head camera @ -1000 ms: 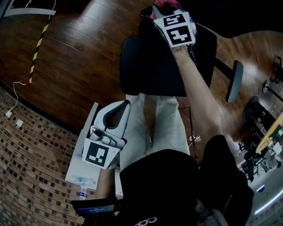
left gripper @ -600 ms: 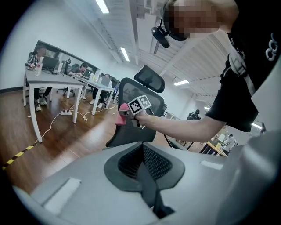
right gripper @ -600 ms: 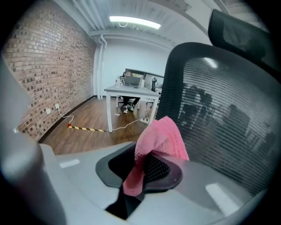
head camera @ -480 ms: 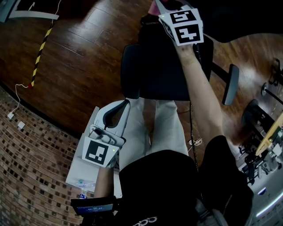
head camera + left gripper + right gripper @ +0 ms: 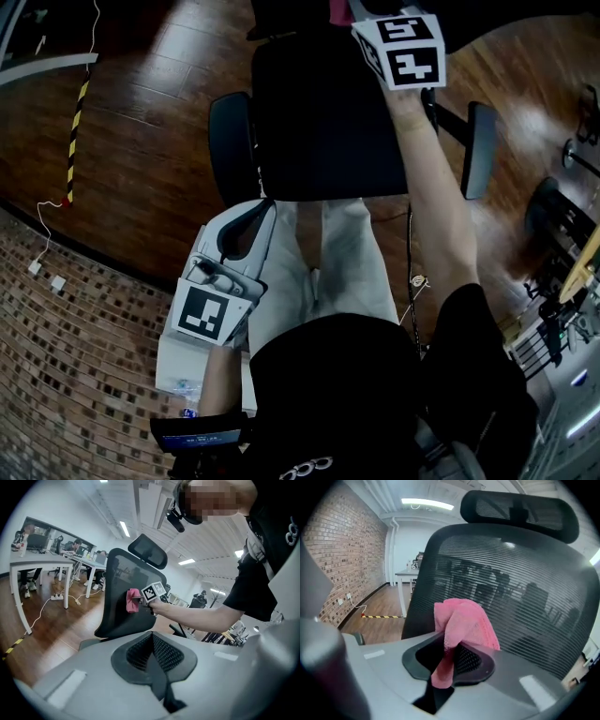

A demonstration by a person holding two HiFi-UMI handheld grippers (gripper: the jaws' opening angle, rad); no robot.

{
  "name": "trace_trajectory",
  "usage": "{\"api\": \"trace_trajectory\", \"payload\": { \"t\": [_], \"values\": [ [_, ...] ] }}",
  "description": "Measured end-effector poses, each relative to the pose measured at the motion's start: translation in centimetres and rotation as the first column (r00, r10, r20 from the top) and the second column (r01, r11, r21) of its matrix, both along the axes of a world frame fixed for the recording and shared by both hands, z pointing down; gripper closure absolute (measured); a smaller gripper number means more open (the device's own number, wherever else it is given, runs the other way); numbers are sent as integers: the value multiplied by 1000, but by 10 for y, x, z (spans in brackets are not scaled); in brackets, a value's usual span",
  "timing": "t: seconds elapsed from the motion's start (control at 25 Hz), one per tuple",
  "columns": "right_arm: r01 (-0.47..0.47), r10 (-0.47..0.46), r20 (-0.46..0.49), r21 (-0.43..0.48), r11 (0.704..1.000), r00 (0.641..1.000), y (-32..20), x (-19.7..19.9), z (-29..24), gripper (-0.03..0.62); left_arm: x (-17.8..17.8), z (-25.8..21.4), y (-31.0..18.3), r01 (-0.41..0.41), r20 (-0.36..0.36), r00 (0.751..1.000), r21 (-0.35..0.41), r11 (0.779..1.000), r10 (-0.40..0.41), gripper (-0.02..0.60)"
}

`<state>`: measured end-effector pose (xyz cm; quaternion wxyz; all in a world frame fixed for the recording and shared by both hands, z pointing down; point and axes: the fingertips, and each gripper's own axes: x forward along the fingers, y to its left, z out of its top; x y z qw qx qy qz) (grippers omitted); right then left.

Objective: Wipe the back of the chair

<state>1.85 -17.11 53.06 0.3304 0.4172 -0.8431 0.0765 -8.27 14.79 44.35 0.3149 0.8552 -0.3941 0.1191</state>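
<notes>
scene: a person stands at an office chair, one two-jaw tool in each hand, wooden floor [image 5: 141,112] below, brick wall [image 5: 75,356] on the person's left
right gripper [image 5: 450,656]: clenched on a pink cloth [image 5: 461,620]; one fold is pinched between the jaws, the rest bunches up above them and a tail hangs down into the jaw gap
left gripper [image 5: 152,651]: jaws closed together with nothing between them, held low by the person's left leg, idle, pointing up toward the chair
chair back [image 5: 525,602]: dark mesh panel, upright, curved, headrest [image 5: 518,508] on top; fills the right gripper view
cloth position: bunched part at the mesh, mid-height, left of centre; looks touching or just off it, cannot tell which
side being wiped: the face toward the person, as the left gripper view reads
armrests: one each side in the head view, left armrest [image 5: 230,141] and right armrest [image 5: 480,150], both clear of the tools
step, my read: wiping underway, much of the panel likely left to cover
cloth handling: soft, light, floppy, probably microfibre; grips mesh a bit, can drag out of the pinch if pressed hard; best hold is a thick fold deep in the jaws, as now
chair back handling: mesh gives under pressure, frame stiff; chair probably rolls or swivels when pushed, so light strokes; free tool could steady an armrest or the frame edge
risk: jaw tips snagging the mesh if the cloth slips off them
</notes>
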Motion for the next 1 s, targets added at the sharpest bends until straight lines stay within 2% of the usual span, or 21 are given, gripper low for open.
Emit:
{"api": "trace_trajectory", "payload": {
  "t": [0.24,0.6,0.84,1.0],
  "values": [
    [-70,70,-17,-2,998,997,-8,79,-1,540,56,-6,-15,-82,-9,997,3,997,82,591],
    [-174,174,-34,-6,985,984,-14,183,3,540,120,-1,-25,-163,-11,987,-7,987,163,591],
    [-212,212,-36,-12,977,977,-13,225,5,540,150,-4,-29,-199,-7,980,-2,980,199,591],
    [-206,206,-10,-34,978,978,-15,242,14,540,170,-1,-29,-241,40,970,-20,970,242,591]
  ]
}}
